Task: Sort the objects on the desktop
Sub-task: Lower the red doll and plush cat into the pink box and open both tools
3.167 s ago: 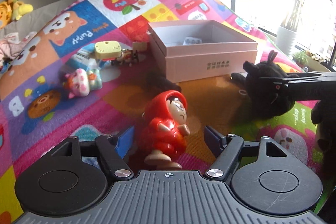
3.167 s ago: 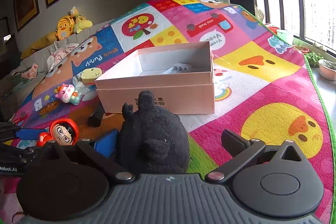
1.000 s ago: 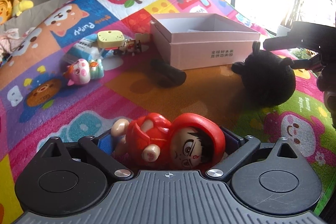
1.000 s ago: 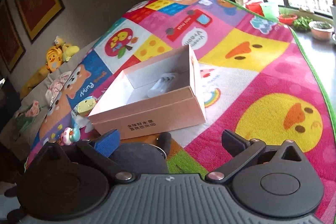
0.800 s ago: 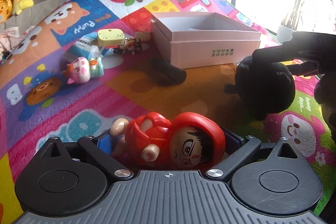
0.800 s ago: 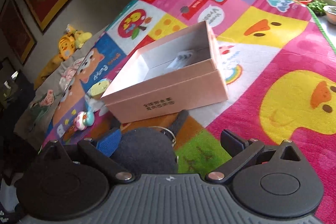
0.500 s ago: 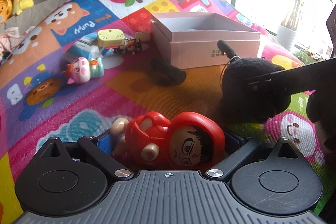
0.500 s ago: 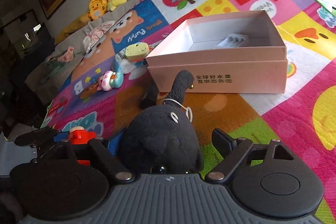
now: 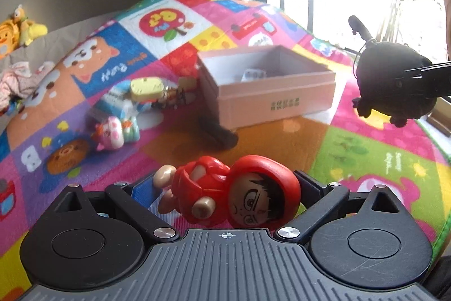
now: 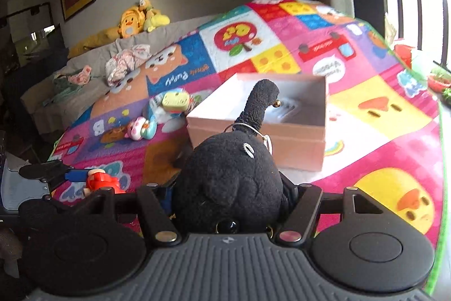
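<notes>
Your left claw [image 9: 225, 199] grips the red doll [image 9: 234, 196]; your right claw [image 10: 228, 196] is closing on the black plush [image 10: 228, 179]. Carry both over the pink box [image 10: 262, 137], then release.

Red-hooded doll figurine [image 9: 234, 193] lying sideways, lifted off the mat; black plush toy [image 10: 231, 182], tail up, raised above it; open pink box [image 9: 270, 103] resting flat.

One pink box [image 9: 274, 100], open, with one small white item [image 9: 252, 74] inside. One red doll [image 9: 234, 195], one black plush [image 10: 231, 182], one pig figure [image 9: 112, 131], one yellow toy [image 9: 148, 86] (others beside it blur together). Two yellow plushies [image 10: 141, 17] rest far back.
</notes>
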The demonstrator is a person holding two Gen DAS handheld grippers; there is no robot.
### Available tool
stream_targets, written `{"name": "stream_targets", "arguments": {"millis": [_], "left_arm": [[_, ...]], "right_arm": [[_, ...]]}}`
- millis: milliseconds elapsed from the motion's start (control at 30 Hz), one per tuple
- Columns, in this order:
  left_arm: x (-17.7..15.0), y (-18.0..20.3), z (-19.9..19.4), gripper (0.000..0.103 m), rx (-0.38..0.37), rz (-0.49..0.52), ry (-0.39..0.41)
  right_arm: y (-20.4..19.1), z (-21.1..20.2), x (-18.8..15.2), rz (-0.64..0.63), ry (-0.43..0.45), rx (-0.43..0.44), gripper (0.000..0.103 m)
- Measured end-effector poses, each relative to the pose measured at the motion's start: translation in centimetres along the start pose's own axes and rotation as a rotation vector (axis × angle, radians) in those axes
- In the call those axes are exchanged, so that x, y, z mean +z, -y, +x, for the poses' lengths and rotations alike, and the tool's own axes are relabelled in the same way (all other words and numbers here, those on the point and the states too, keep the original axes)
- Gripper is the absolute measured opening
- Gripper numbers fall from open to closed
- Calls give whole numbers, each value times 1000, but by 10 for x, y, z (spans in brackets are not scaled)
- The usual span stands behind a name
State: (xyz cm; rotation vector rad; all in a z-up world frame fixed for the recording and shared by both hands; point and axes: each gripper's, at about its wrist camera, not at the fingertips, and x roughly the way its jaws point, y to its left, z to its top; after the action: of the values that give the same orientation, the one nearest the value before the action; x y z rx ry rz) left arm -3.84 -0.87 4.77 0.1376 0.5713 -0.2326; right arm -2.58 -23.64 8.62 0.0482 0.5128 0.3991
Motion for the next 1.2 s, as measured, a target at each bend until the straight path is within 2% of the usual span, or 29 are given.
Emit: {"name": "stream_targets", "arguments": {"millis": [167, 333, 433, 567, 700, 833, 1067, 1133, 1200], "left_arm": [[57, 15, 9, 100, -11, 67, 115], [119, 22, 63, 100, -1, 51, 167], [139, 21, 96, 100, -73, 22, 116], [122, 13, 99, 101, -85, -16, 93], [80, 9, 86, 102, -50, 6, 40], [41, 2, 67, 102, -5, 40, 12], [16, -25, 49, 102, 33, -76, -3], [12, -32, 45, 102, 25, -91, -3], [8, -37, 42, 102, 22, -104, -3]], "right_arm": [[3, -32, 10, -33, 115, -56, 66], [3, -34, 9, -52, 130, -53, 66], [5, -31, 10, -54, 127, -74, 66], [14, -29, 10, -56, 126, -106, 66], [25, -16, 14, -28, 91, -125, 66], [25, 6, 28, -30, 66, -84, 66], [20, 90, 82, -16, -37, -43, 66], [26, 119, 94, 25, -79, -37, 66], [37, 146, 101, 104, -128, 3, 67]]}}
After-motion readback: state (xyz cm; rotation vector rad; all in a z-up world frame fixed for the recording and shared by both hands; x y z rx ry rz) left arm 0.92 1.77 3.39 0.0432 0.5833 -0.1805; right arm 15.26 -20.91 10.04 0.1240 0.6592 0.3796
